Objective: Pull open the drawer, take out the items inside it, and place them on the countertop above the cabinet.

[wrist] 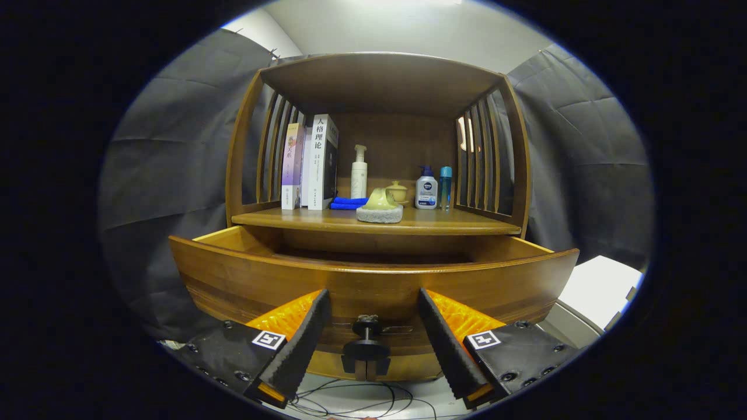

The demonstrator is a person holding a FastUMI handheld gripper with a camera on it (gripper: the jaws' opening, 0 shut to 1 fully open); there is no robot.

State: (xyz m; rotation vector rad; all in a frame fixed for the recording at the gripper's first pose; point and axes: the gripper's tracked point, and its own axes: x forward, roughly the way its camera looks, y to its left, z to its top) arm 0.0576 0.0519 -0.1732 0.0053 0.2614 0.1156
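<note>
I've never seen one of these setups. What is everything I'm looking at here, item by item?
Wooden cabinet: one, brown, slatted sides, ahead of the gripper.
Wooden drawer: one, brown, pulled open under the countertop; its inside is hidden by its front.
Round drawer knob: one, black, between the fingers, untouched.
Upright books: at least two, white and purple, countertop's left.
Folded cloth: one, blue, beside the books.
Pump bottle: one, white, at the back.
Lidded cup: one, yellow, behind the stone.
Stone with a dome-shaped piece: one, grey and pale green, front centre.
Squat bottle: one, white, blue cap.
Slim bottle: one, blue, beside it.
Cables: several, black, below the drawer.
Gripper: one, black and orange, open.
</note>
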